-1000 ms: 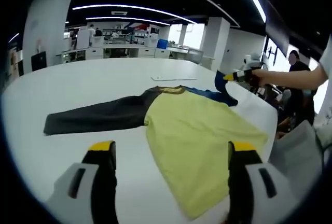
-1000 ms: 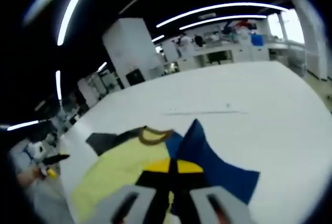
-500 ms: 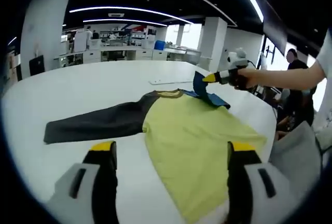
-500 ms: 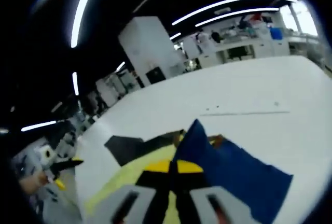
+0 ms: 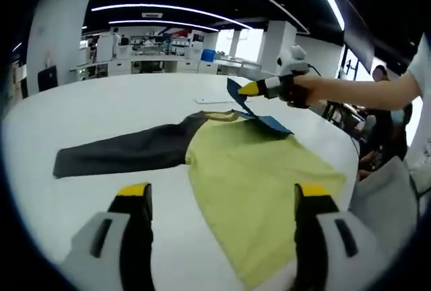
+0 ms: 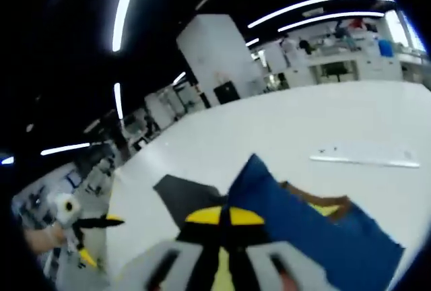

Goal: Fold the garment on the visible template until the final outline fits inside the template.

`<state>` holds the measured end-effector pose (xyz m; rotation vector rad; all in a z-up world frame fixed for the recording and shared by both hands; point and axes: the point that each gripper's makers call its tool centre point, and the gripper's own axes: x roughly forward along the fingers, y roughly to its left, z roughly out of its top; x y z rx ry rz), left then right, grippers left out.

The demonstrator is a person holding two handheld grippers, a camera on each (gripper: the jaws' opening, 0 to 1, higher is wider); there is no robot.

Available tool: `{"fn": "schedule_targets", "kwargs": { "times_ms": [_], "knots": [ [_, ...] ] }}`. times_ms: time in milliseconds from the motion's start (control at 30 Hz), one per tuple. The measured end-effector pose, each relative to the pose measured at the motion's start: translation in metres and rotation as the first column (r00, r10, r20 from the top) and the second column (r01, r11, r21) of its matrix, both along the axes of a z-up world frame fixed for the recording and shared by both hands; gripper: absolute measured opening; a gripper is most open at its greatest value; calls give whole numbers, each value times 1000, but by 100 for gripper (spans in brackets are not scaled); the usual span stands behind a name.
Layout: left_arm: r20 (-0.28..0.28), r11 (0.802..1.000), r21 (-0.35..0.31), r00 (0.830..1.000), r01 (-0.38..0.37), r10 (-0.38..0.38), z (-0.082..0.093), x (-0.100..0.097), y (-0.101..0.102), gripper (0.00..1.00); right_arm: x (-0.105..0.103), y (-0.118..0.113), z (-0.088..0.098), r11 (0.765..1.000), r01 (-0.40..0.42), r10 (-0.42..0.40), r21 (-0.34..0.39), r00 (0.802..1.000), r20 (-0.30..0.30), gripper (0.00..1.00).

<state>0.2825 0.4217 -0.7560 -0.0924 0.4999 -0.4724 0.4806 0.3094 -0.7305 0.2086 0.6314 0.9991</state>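
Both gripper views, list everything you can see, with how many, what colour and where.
Long-sleeved shirt: one, yellow body with brown collar, lying flat on the table.
Dark grey sleeve: one, stretched out flat away from the yellow body.
Blue sleeve: one, lifted off the table and being carried over the yellow body.
White table: one, large, under the shirt.
Thin white strip: one, flat on the table beyond the collar.
Left gripper: one, yellow-tipped black jaws wide apart, hovering above the shirt's hem.
Right gripper: one, yellow-tipped, pinching the blue sleeve's end.
Person's hand: one, holding the right gripper.
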Motion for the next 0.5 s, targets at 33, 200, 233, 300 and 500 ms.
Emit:
{"fn": "schedule_targets", "kwargs": {
  "times_ms": [33, 200, 233, 300, 500],
  "knots": [
    [-2, 1000, -2, 1000, -1, 1, -1, -1, 1, 84, -3, 6, 0, 1000, -9, 9, 3, 1000, -3, 0],
    [-11, 1000, -7, 1000, -6, 6, -5, -1, 5, 84, -11, 33, -7, 998, -58, 58, -19, 998, 7, 0],
    [-14, 1000, -9, 1000, -9, 9, -6, -1, 6, 84, -11, 37, -10, 997, -67, 67, -24, 998, 8, 0],
    [-14, 1000, -12, 1000, -14, 13, -7, -1, 7, 84, -10, 45, -23, 996, -77, 77, -48, 997, 3, 0],
    [-18, 999, -22, 999, -30, 30, -8, -4, 9, 83, -10, 52, -58, 991, -77, 73, -113, 997, -39, 0]
  ]
}}
